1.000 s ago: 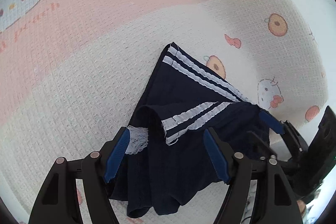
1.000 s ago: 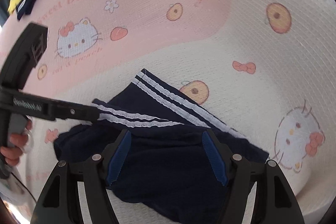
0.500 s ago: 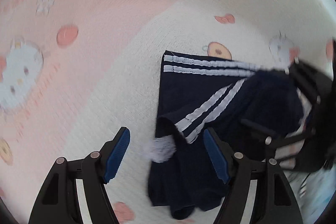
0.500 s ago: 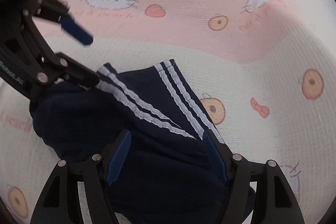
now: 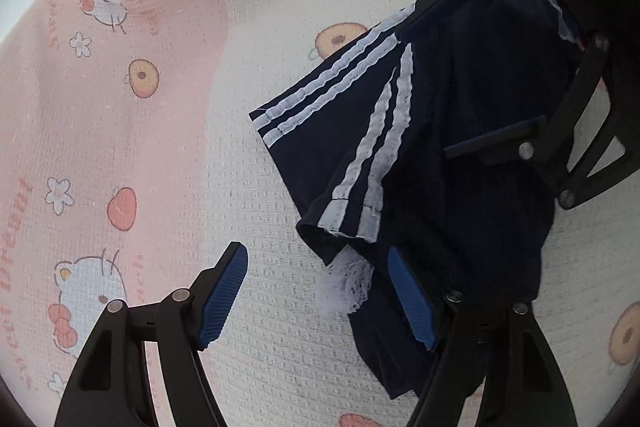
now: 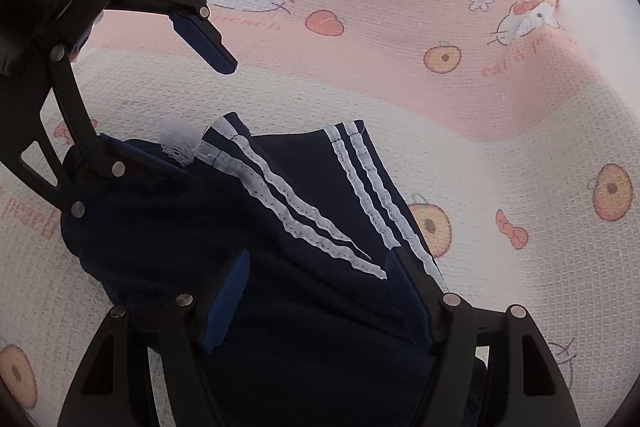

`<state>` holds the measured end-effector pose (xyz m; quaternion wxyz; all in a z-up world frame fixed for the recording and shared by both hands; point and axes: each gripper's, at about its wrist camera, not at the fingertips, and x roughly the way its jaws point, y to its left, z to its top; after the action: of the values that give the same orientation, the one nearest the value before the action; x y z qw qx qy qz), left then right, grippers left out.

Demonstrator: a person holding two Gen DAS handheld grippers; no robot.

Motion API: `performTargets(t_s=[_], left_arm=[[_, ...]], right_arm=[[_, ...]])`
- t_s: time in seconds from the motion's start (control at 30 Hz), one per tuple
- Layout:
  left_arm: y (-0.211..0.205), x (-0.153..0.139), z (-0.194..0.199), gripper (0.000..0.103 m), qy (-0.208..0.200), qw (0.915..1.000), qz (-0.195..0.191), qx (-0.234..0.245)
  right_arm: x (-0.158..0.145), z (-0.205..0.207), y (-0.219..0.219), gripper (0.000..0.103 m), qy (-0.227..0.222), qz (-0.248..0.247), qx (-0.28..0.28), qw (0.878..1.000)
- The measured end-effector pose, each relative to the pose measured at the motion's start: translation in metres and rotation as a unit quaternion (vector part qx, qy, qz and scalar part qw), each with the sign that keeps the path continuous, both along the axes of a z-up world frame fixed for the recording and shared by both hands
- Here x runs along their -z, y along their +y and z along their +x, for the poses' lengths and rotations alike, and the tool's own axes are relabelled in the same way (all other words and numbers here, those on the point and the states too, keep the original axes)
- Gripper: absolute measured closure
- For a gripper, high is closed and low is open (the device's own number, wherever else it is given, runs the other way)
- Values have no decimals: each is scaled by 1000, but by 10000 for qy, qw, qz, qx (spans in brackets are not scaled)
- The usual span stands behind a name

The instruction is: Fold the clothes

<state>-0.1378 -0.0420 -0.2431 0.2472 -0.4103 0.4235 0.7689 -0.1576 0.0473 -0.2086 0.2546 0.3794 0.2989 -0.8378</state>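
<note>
Navy shorts crumpled on the patterned blanket, both tongs spread over them.

The left tongs [image 5: 316,291] stand spread, pinching nothing, the shorts [image 5: 460,147] just right of their gap with the striped leg running away up-right. The right tongs [image 6: 320,295] stand spread straddling the shorts' dark bulk, nearer it. The blanket [image 5: 140,147] holds no containers.

The shorts [image 5: 460,155] lie crumpled on the blanket [image 5: 160,147], well in from its edges. The left gripper [image 5: 320,291] and right gripper [image 6: 316,291] stand over opposite ends of them.
</note>
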Motion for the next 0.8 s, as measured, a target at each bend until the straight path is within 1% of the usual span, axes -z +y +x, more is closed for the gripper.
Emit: performTargets(t_s=[0.03,0.1,0.17,0.23,0.27,0.33,0.4,0.53,0.6,0.63,0.67,0.7,0.73,0.8], left_arm=[[0,-1,-1,32,90,9999,20,40],[-3,-6,-1,32,413,9991,112,50],[-3,-9,1,32,837,9960,91,289],[-1,-8,2,32,988,9936,51,541],[0,-7,2,32,936,9935,49,652],[0,-4,1,32,712,9936,21,873],[-2,-2,-3,32,421,9943,116,977],[-5,2,-14,32,229,9960,336,793],[-7,2,-19,44,211,9962,520,661],[-8,3,-22,55,122,9962,618,598],[-9,5,-25,63,8,9960,717,536],[-10,6,-28,68,-106,9954,824,475],[-11,7,-31,75,-220,9945,933,413],[-14,9,-36,77,-400,9924,1124,289]], right_arm=[[1,-1,0,33,37,23,16,10000],[3,-1,-1,33,110,74,47,9999],[6,1,-5,33,303,164,36,9994],[7,8,-10,33,624,271,-81,9977],[9,10,-12,33,732,339,-132,9967],[14,9,-14,33,651,436,-179,9968],[15,7,-14,33,596,410,-171,9972],[16,4,-15,33,585,365,-161,9975],[17,5,-16,33,659,416,-205,9967],[18,6,-17,33,694,441,-237,9963],[19,7,-19,34,726,464,-279,9959],[19,6,-19,34,732,466,-298,9958],[19,5,-20,34,715,449,-297,9960],[17,2,-20,34,659,411,-280,9966]])
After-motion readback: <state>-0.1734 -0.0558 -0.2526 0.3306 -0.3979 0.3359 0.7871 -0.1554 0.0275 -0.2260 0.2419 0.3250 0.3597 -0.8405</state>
